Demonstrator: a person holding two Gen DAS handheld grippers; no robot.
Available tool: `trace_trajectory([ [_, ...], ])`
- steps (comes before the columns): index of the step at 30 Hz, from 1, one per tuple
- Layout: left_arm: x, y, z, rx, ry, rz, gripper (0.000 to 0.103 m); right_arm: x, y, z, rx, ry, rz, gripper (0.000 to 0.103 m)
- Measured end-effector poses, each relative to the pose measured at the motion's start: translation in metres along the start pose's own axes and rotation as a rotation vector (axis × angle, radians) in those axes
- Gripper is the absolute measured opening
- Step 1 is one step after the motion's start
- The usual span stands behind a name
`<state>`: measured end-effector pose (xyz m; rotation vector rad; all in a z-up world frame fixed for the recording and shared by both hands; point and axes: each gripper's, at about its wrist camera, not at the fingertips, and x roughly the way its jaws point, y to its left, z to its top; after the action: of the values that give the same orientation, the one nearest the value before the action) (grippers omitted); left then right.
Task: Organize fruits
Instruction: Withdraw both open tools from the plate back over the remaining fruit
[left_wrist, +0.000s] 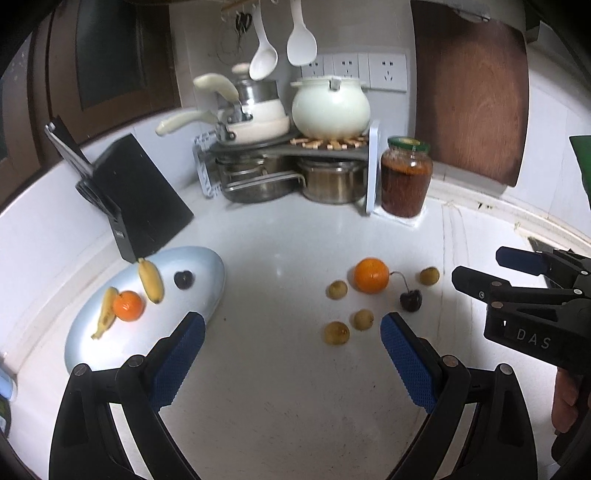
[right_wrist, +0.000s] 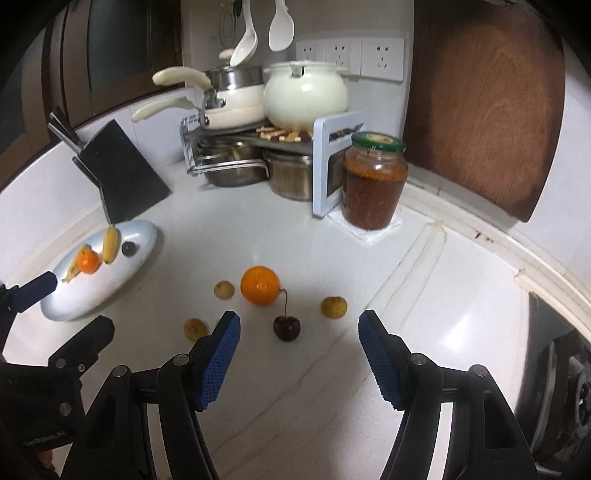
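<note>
A pale blue oval plate (left_wrist: 207, 266) (right_wrist: 144, 236) at the left holds two small bananas (left_wrist: 150, 280), a small orange (left_wrist: 128, 305) and a dark cherry (left_wrist: 183, 279). On the white counter lie a larger orange (left_wrist: 371, 275) (right_wrist: 260, 285), a dark cherry with a stem (left_wrist: 410, 300) (right_wrist: 286, 327) and several small yellow-brown fruits (left_wrist: 337, 333) (right_wrist: 334, 306). My left gripper (left_wrist: 291, 332) is open and empty above the counter, between the plate and the loose fruit. My right gripper (right_wrist: 299, 328) is open and empty, with the cherry just ahead between its fingertips.
A black knife block (left_wrist: 136, 199) stands behind the plate. A rack with pots and pans (left_wrist: 295, 147) and a jar of red preserve (left_wrist: 405, 177) (right_wrist: 373, 184) stand at the back. A wooden board (left_wrist: 472, 96) leans on the wall. A sink edge (right_wrist: 554, 354) lies right.
</note>
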<state>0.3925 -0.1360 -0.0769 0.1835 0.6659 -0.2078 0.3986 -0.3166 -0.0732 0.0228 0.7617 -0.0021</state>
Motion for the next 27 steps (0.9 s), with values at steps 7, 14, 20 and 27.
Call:
trace_trajectory([
  [7, 0.027, -0.004, -0.008, 0.014, 0.048, -0.014, 0.094, 0.027, -0.004, -0.009, 0.003, 0.058, 0.007, 0.067],
  [14, 0.051, -0.01, -0.009, 0.022, 0.093, -0.052, 0.089, 0.046, -0.008, -0.011, 0.011, 0.093, 0.021, 0.067],
  [20, 0.069, -0.011, -0.011, 0.014, 0.137, -0.084, 0.086, 0.061, -0.01, -0.01, 0.009, 0.121, 0.031, 0.066],
  [27, 0.085, -0.013, -0.01, 0.016, 0.164, -0.09, 0.083, 0.077, -0.012, -0.008, 0.029, 0.15, 0.053, 0.064],
])
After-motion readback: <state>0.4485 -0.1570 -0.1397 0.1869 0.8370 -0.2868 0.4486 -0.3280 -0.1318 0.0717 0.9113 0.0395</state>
